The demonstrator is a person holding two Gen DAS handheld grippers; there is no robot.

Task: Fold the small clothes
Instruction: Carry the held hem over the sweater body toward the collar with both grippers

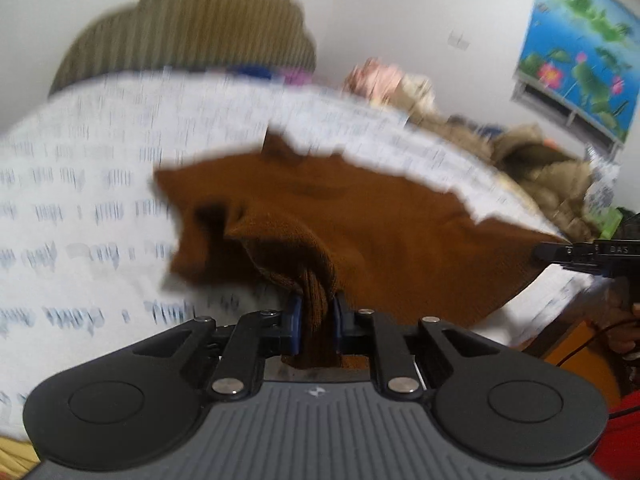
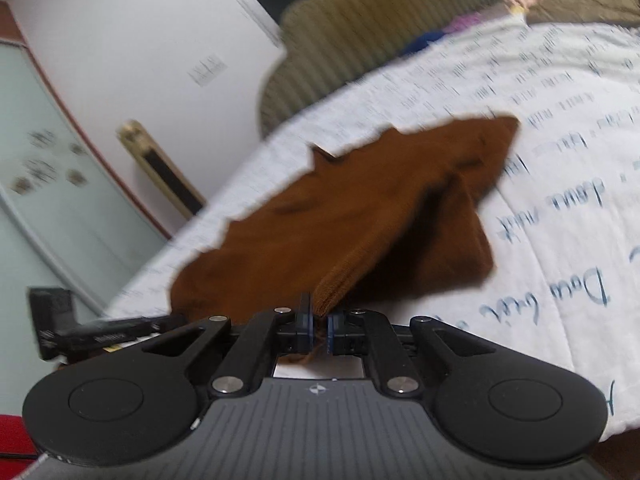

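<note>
A small brown knitted garment (image 1: 360,216) lies on a white bed sheet with blue writing (image 1: 80,184). My left gripper (image 1: 316,312) is shut on a bunched ribbed edge of the garment and holds it lifted off the sheet. My right gripper (image 2: 318,320) is shut on another ribbed edge of the same garment (image 2: 340,208). The right gripper's tip also shows at the right edge of the left wrist view (image 1: 560,252), at the garment's corner. The left gripper's tip shows at the lower left of the right wrist view (image 2: 120,334). Both views are motion-blurred.
A striped olive headboard (image 1: 192,28) stands behind the bed. A pile of olive and pink clothes (image 1: 520,160) lies at the far right of the bed. A white door with a brass handle (image 2: 160,168) is at the left in the right wrist view.
</note>
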